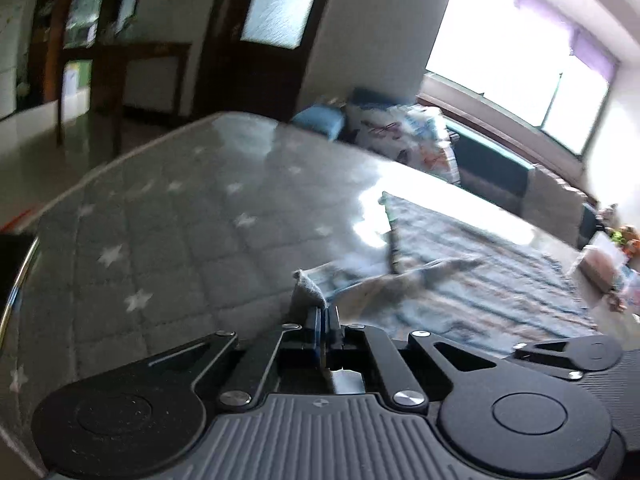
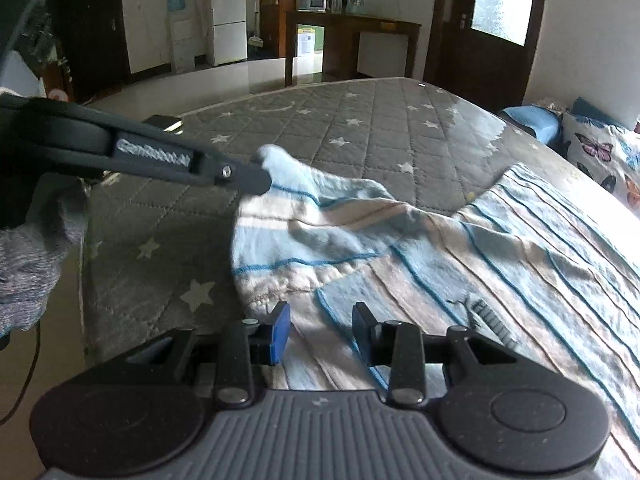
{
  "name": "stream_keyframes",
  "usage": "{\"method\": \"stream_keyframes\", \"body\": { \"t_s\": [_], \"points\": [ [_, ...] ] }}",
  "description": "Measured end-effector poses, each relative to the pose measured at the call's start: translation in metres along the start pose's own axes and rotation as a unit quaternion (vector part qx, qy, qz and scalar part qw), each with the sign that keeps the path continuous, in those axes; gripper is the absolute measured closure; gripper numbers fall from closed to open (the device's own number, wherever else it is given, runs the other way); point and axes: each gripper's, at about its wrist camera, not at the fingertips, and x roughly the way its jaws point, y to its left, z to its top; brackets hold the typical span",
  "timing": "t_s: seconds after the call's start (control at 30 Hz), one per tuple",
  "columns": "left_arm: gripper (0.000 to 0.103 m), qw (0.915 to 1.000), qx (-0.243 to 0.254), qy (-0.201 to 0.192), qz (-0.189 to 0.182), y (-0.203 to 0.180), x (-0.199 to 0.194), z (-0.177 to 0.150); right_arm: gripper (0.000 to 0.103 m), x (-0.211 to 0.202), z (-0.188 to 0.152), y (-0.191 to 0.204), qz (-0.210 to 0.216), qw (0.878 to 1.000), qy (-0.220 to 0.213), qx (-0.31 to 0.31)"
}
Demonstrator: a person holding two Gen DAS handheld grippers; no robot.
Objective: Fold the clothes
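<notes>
1. The left gripper (image 1: 325,312) is closed on a raised tip of the striped garment (image 2: 500,248), so that end can be carried over.
2. The garment lies spread on the starred mattress (image 2: 320,128).
3. The right gripper (image 2: 321,328) hangs spread apart over the hem, gripping nothing.
</notes>
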Motion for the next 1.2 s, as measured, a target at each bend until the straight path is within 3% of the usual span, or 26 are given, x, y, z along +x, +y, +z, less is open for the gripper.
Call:
{"method": "stream_keyframes", "body": {
  "t_s": [0.33,0.53,0.77,1.0,1.2],
  "points": [
    [0.101,0.992,0.086,-0.015,-0.092,-0.073,-0.005,-0.002,0.068,-0.065,-0.025,-0.051,-0.065,0.997,-0.021,0.042],
    [0.101,0.9819,0.135,0.017,-0.132,-0.1,0.009,-0.023,0.068,-0.095,-0.049,-0.08,-0.103,0.991,-0.021,0.078],
    [0.1,0.9704,0.17,0.074,-0.155,-0.11,0.025,-0.043,0.068,-0.107,-0.076,-0.099,-0.116,0.987,-0.009,0.113],
    [0.09,0.9666,0.191,0.061,-0.16,-0.108,0.013,-0.028,0.068,-0.11,-0.078,-0.102,-0.11,0.987,-0.016,0.118],
    [0.091,0.9778,0.17,0.05,-0.111,-0.096,0.041,0.002,0.068,-0.106,-0.076,-0.104,-0.097,0.987,-0.022,0.123]
  ]
}}
